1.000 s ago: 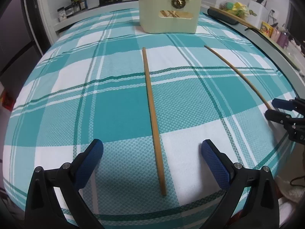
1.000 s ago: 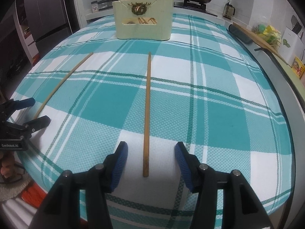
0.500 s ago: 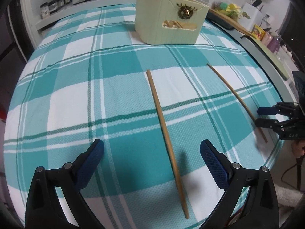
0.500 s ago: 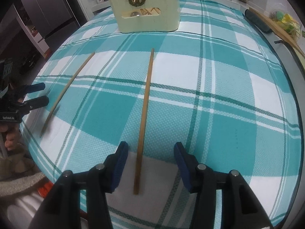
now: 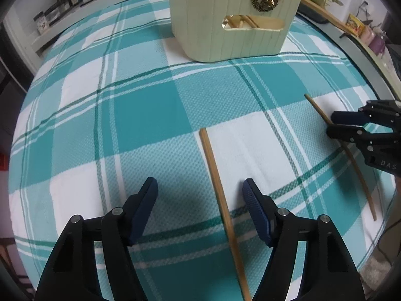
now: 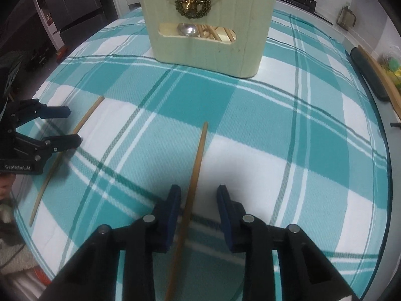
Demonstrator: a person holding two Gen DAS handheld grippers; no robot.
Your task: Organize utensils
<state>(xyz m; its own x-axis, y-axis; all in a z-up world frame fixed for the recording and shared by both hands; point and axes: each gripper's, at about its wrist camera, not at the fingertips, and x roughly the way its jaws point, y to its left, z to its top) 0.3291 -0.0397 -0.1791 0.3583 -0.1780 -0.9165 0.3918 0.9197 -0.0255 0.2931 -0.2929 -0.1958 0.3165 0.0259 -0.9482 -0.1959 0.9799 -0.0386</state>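
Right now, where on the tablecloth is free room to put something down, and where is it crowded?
Free: the left half of the tablecloth, from the holder down to the left gripper; also the right side beyond the right gripper. Crowded: the near middle, where each gripper is closing around a chopstick, pads not yet touching.

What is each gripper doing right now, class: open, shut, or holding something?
Left gripper: jaws closing around a chopstick, not yet touching it.
Right gripper: jaws closing around the other chopstick, pads not yet pressing it.
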